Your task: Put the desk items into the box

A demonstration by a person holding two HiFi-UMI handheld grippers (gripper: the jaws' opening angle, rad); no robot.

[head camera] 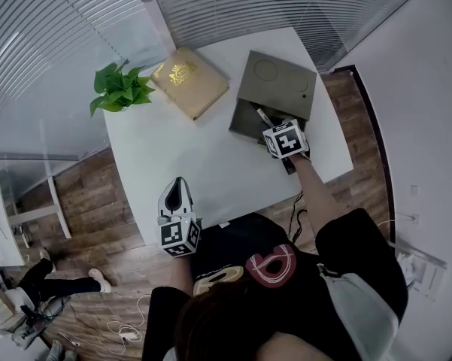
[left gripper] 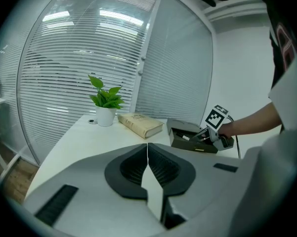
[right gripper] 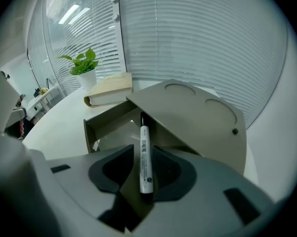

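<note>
Right gripper has its jaws spread loosely around the white marker, whose tip pokes over the open box at the table's far right. Left gripper is pressed together and empty, near side. I reckon that slick round plastic barrel could slide crooked, clip the stiff matte lid and roll out.

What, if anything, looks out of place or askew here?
Nothing is spilled or damaged. The one odd thing: the marker sits unclamped between the open right tongs, leaning on one jaw with a gap on the other side, over the open box. The book and plant look fine.
</note>
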